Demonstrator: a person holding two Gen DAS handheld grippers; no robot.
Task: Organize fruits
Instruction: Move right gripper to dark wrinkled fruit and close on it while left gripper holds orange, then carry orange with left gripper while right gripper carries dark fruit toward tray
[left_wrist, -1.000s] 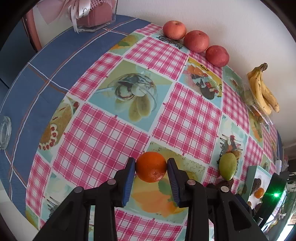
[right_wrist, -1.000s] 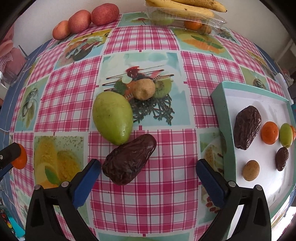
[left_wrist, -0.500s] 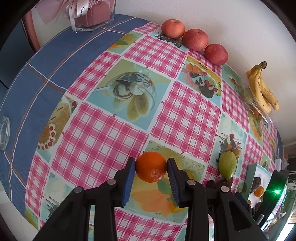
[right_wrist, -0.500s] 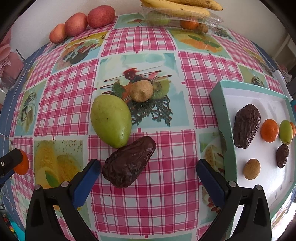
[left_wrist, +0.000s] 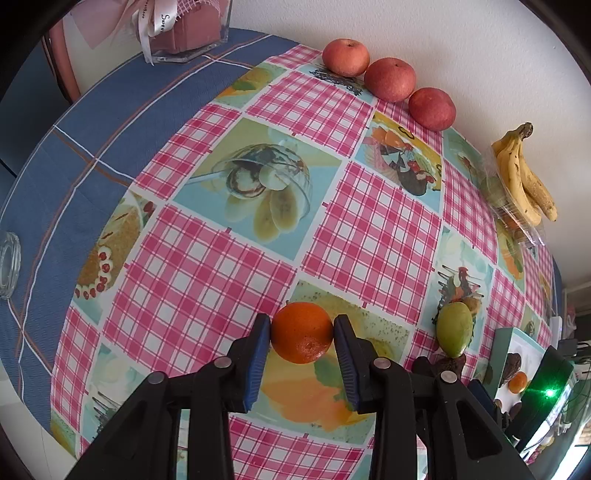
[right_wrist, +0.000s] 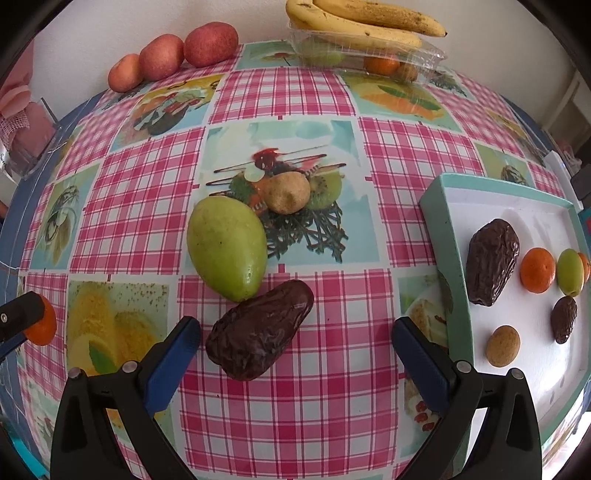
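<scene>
Left gripper (left_wrist: 302, 334): black plastic arms, angular, with triangular cutouts; blue pads (left_wrist: 258, 356) lining inner finger faces; round silver screws at joints. Right gripper (right_wrist: 295, 352): same build, black arms, blue pads (right_wrist: 173, 363), silver screws, triangular cutouts. Matte finish, no markings visible.
</scene>
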